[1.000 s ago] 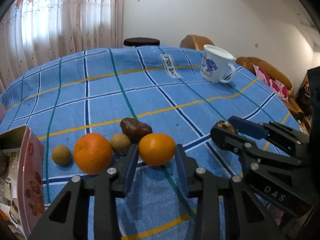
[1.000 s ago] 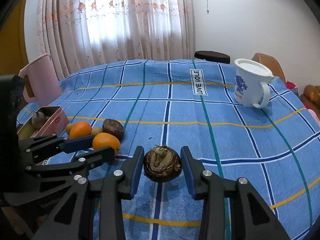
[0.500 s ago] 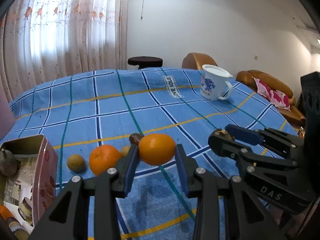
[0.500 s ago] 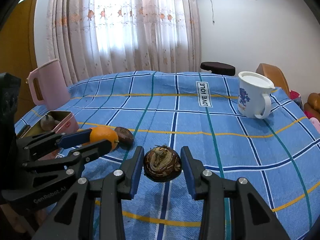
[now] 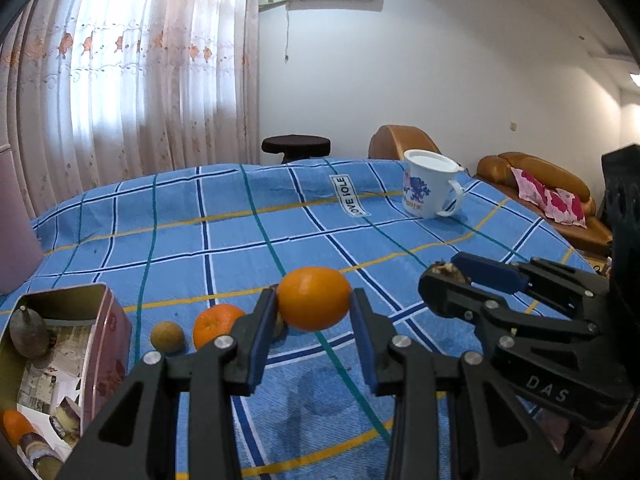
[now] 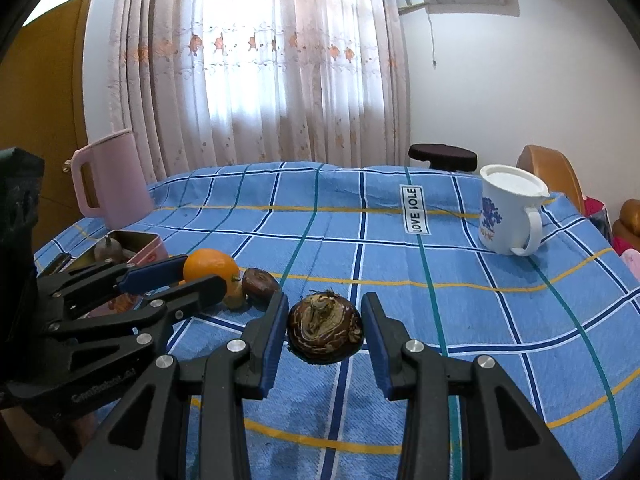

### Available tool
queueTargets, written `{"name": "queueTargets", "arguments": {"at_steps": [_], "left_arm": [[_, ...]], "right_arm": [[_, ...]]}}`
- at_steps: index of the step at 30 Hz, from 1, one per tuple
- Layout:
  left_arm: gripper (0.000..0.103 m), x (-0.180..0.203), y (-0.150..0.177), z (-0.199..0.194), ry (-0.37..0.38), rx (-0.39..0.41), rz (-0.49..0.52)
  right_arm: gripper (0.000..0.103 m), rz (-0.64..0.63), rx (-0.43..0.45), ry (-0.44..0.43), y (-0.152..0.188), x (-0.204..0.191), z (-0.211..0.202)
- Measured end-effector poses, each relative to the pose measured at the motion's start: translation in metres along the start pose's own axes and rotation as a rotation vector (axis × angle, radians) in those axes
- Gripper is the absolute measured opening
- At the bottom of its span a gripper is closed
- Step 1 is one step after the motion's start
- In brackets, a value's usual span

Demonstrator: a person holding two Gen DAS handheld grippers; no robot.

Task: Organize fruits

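Note:
My left gripper [image 5: 314, 310] is shut on an orange [image 5: 314, 298] and holds it above the blue checked tablecloth [image 5: 240, 248]. My right gripper [image 6: 325, 330] is shut on a dark brown round fruit [image 6: 325, 330], also off the cloth. On the cloth behind the held orange lie a second orange [image 5: 216, 324] and a small tan fruit [image 5: 167, 335]. A dark brown fruit [image 6: 260, 283] sits beside them. A pink tin box [image 5: 108, 344] at the left holds a grey-brown fruit [image 5: 28, 332] and an orange [image 5: 16, 426].
A white mug [image 5: 430, 190] with a blue print stands at the far right of the table. A pink jug [image 6: 110, 178] stands at the far left. A sofa [image 5: 536, 188] and a dark stool [image 5: 296, 146] lie beyond the table edge.
Both grippers have tipped upward, so more of the room shows. The left one has lifted its orange away from the fruits on the cloth. The right one keeps its brown fruit.

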State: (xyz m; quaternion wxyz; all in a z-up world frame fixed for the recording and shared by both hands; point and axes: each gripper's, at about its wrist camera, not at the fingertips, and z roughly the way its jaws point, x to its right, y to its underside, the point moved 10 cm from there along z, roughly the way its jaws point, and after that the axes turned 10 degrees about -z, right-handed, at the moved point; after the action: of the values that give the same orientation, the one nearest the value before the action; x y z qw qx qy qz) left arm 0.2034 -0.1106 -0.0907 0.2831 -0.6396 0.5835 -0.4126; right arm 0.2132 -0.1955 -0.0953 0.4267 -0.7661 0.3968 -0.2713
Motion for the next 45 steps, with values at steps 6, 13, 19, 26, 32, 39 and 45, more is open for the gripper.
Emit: {"name": "queueTargets", "arguments": {"at_steps": [6,13,19,26,32,39,45], "left_arm": [[0.039,0.002,-0.002,-0.006,-0.002,0.030,0.007],[0.039,0.001,-0.005,-0.012,-0.008,0.063,0.010],[0.039,0.001,-0.007,-0.017,-0.011,0.089,0.012],[0.039,-0.001,-0.008,-0.025,-0.017,0.113,0.013],[0.039,-0.008,-0.008,-0.031,-0.022,0.122,0.005],[0.039,-0.017,-0.008,-0.034,-0.024,0.121,-0.009],[0.039,-0.023,-0.007,-0.038,-0.026,0.121,-0.014]], "right_arm": [[0.040,-0.007,0.027,-0.004,-0.003,-0.002,-0.005],[0.040,-0.016,0.053,0.000,-0.005,-0.004,-0.011],[0.040,-0.027,0.075,0.007,-0.007,-0.006,-0.015],[0.040,-0.051,0.093,0.027,-0.009,-0.009,-0.020],[0.040,-0.075,0.100,0.035,-0.011,-0.016,-0.021],[0.040,-0.083,0.096,0.032,-0.012,-0.021,-0.018],[0.040,-0.085,0.091,0.018,-0.014,-0.027,-0.015]]}}
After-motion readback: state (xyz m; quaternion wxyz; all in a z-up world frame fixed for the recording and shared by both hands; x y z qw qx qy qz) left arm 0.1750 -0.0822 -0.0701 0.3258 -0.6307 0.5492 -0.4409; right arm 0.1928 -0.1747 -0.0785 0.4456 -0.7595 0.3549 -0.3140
